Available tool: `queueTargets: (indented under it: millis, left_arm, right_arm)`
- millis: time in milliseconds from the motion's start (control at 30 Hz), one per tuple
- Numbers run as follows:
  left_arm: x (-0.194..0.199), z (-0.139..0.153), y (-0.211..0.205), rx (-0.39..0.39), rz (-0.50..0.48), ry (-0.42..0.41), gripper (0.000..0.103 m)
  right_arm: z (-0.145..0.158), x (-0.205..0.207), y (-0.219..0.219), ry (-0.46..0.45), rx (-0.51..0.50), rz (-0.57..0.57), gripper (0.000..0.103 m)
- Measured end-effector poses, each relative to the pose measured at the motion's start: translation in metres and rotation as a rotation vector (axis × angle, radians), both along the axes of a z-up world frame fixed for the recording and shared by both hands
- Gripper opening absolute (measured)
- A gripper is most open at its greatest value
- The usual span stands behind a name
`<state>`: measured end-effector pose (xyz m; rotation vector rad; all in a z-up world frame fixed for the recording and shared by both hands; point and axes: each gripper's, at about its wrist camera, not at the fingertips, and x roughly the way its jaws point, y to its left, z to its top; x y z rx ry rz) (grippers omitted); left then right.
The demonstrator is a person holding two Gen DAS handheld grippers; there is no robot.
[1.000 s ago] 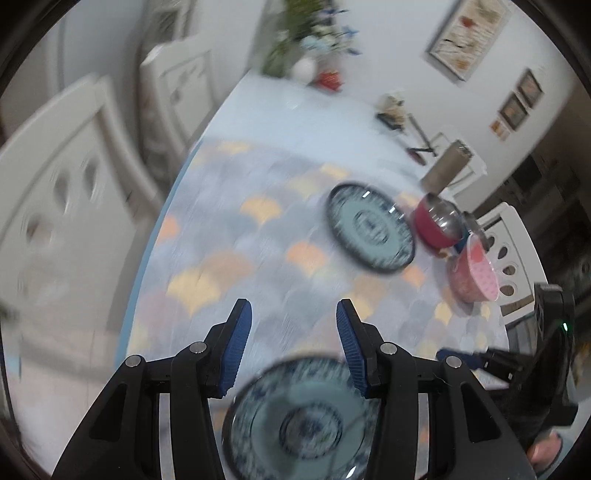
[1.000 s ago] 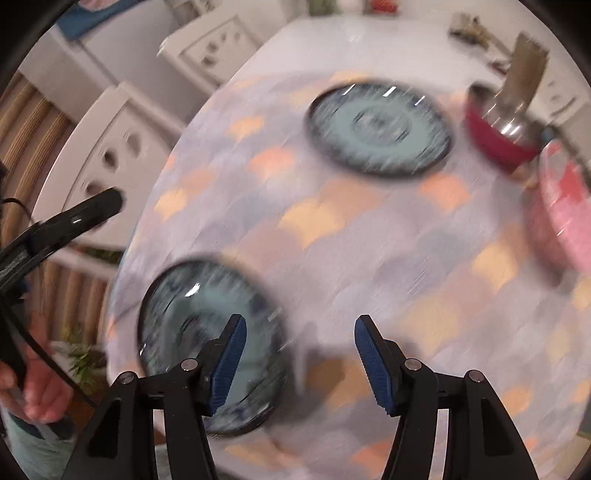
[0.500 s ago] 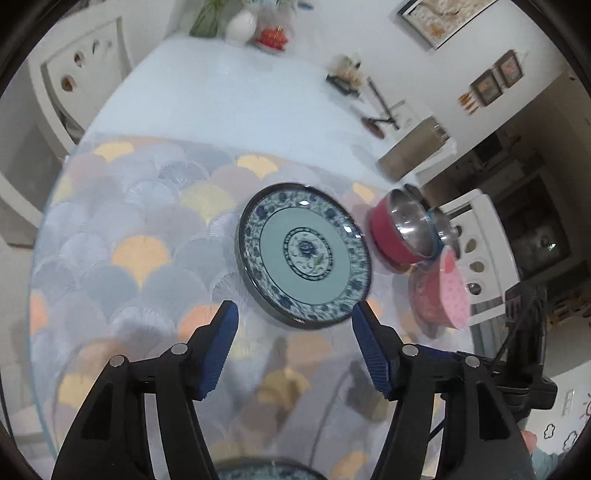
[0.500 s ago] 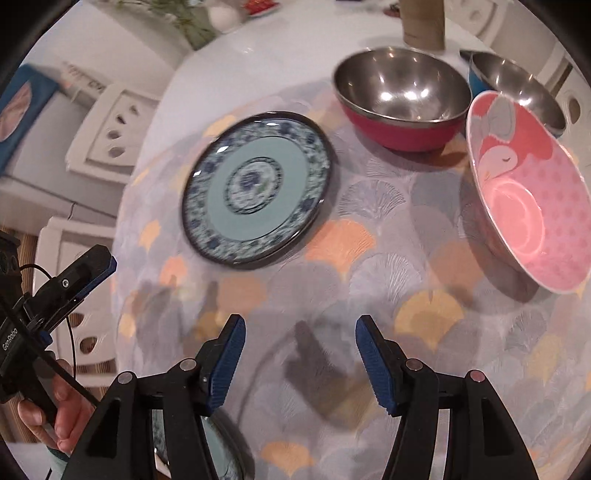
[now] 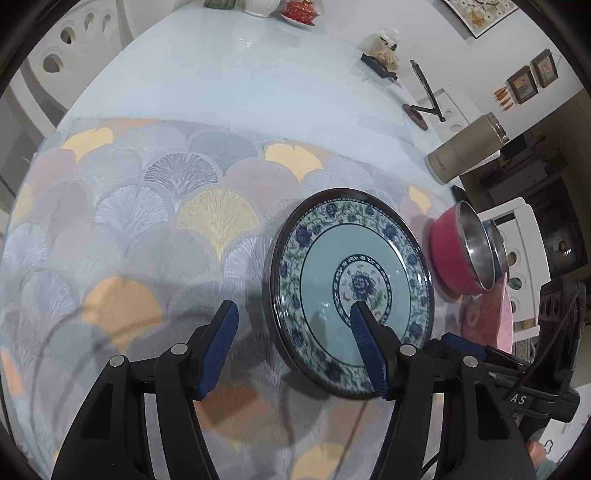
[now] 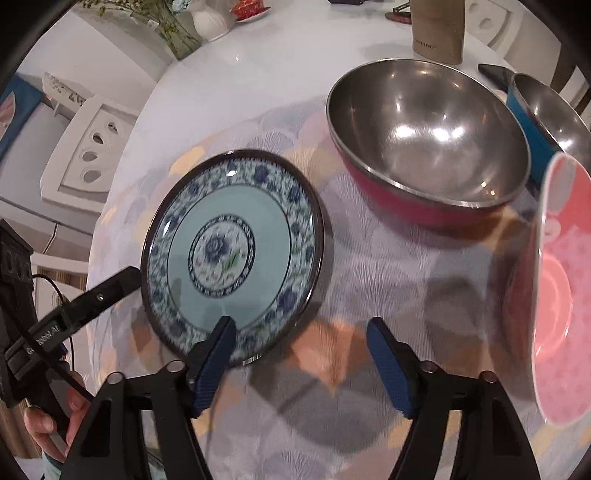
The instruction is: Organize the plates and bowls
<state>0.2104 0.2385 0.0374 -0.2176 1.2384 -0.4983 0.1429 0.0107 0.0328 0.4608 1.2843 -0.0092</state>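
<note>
A blue-and-white floral plate (image 5: 354, 284) (image 6: 229, 243) lies flat on the fan-patterned tablecloth. My left gripper (image 5: 293, 321) hangs over its left rim. One pad is above the plate's middle and the other is outside the rim over the cloth. The jaws are closing a little but press on nothing. My right gripper (image 6: 301, 326) hovers at the plate's near right edge, its left pad over the rim. Its jaws are opening and touch nothing. A red steel-lined bowl (image 6: 424, 147) (image 5: 458, 254), a blue steel bowl (image 6: 546, 107) and a pink bowl (image 6: 561, 295) stand to the right.
A tan tumbler (image 5: 465, 151) (image 6: 437, 29) stands behind the bowls. A vase and a small red dish (image 5: 299, 9) sit at the far end of the white table (image 5: 240, 81). White chairs (image 6: 88, 155) ring the table. A hand (image 6: 48, 421) grips the left tool.
Both grippers have swung away from a second, nearer plate and dropped toward this one, which now looms much larger. Both pairs of jaws stand wider than a second ago.
</note>
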Motion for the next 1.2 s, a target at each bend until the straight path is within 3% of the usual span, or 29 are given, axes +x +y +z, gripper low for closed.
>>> queueTargets:
  millis: [167,333,533,800,900,933,1200]
  left_arm:
    - [0.008,-0.004,-0.001,0.001,-0.005,-0.014,0.058]
    - [0.013,-0.009,-0.004,0.007,-0.024,-0.015,0.049]
    - [0.017,-0.012,-0.006,-0.009,-0.028,-0.023,0.049]
    - [0.023,-0.016,-0.010,-0.034,-0.021,-0.027,0.049]
    - [0.023,-0.016,-0.016,-0.004,-0.044,-0.047,0.026]
    - [0.023,-0.016,-0.018,0.017,-0.048,-0.061,0.023]
    - [0.014,-0.014,-0.023,0.048,-0.067,-0.085,0.023]
  right_arm:
    - [-0.005,0.007,-0.001,-0.009,-0.010,-0.010,0.069]
    - [-0.011,0.010,-0.002,-0.009,-0.027,-0.011,0.064]
    - [-0.013,0.019,-0.001,-0.005,-0.043,-0.019,0.053]
    - [-0.015,0.025,0.000,0.003,-0.049,-0.009,0.053]
    - [-0.014,0.025,0.005,-0.006,-0.074,0.005,0.053]
    - [-0.014,0.025,0.005,-0.007,-0.075,0.008,0.053]
    - [-0.011,0.029,0.017,-0.020,-0.089,0.051,0.049]
